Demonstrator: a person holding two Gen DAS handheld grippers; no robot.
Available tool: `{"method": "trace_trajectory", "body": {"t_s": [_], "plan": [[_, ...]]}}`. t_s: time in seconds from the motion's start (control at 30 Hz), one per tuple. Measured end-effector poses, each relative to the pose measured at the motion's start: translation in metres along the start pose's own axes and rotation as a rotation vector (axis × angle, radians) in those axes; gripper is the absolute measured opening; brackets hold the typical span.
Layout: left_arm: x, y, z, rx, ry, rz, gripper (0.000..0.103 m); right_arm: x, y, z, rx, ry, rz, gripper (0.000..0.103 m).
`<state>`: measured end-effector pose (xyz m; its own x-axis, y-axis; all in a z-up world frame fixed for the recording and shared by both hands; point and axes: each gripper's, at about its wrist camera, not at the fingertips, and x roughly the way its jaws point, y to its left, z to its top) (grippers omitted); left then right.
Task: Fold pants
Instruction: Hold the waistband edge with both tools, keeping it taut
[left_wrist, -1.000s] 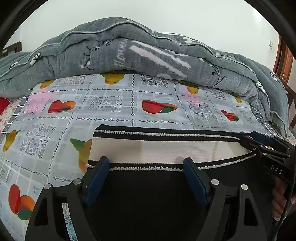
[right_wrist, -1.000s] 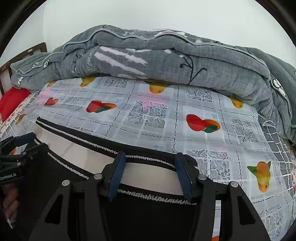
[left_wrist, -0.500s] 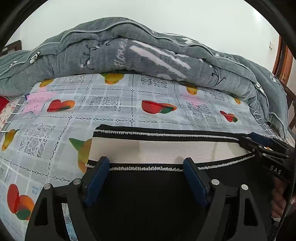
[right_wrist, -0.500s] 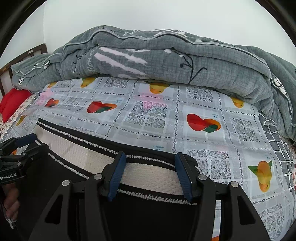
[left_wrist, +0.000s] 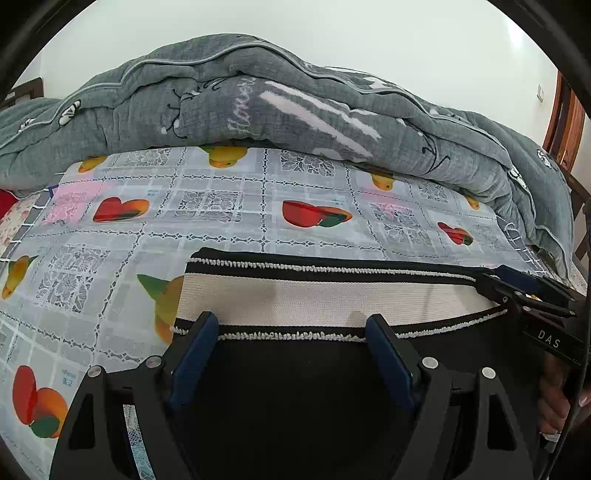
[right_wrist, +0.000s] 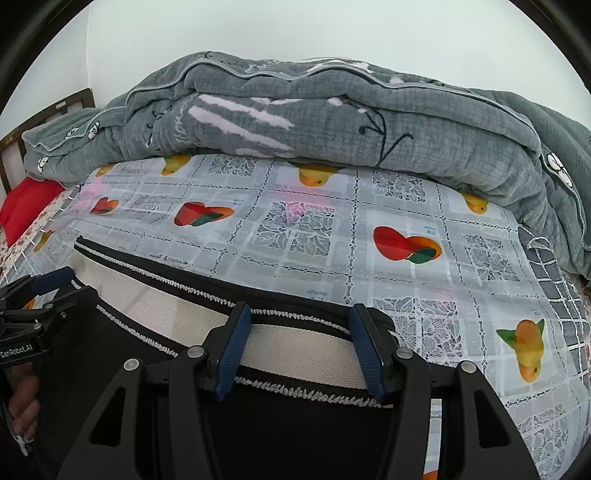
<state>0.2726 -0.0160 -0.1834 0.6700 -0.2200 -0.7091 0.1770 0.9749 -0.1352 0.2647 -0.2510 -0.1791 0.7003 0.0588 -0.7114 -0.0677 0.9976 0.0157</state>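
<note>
Black pants (left_wrist: 295, 398) with a wide white waistband (left_wrist: 314, 299) edged in black lie flat on the bed, waist toward the far side. My left gripper (left_wrist: 291, 332) stands open over the left half of the waistband, its blue pads at the band's lower edge with flat cloth between them. In the right wrist view, my right gripper (right_wrist: 301, 332) is open over the right end of the waistband (right_wrist: 155, 299), and the band runs flat between its pads. Each gripper also shows in the other's view: the right gripper (left_wrist: 517, 291) and the left gripper (right_wrist: 44, 291).
A fruit-patterned cloth (right_wrist: 406, 288) covers the bed. A bulky grey quilt (right_wrist: 332, 110) is heaped along the far side and curls down the right. A red pillow (right_wrist: 26, 206) and a dark wooden headboard (right_wrist: 55, 110) are at the left. A person's hand (left_wrist: 554, 398) holds the right gripper.
</note>
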Motion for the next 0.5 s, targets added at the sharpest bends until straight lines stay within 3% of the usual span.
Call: {"method": "trace_trajectory", "body": {"t_s": [0.5], "plan": [[0.0002,-0.0006,0.0009,-0.006,-0.001,-0.008,0.081,-0.0001,-0.0003,-0.0003,0.001,-0.001,0.002,0.055]]}}
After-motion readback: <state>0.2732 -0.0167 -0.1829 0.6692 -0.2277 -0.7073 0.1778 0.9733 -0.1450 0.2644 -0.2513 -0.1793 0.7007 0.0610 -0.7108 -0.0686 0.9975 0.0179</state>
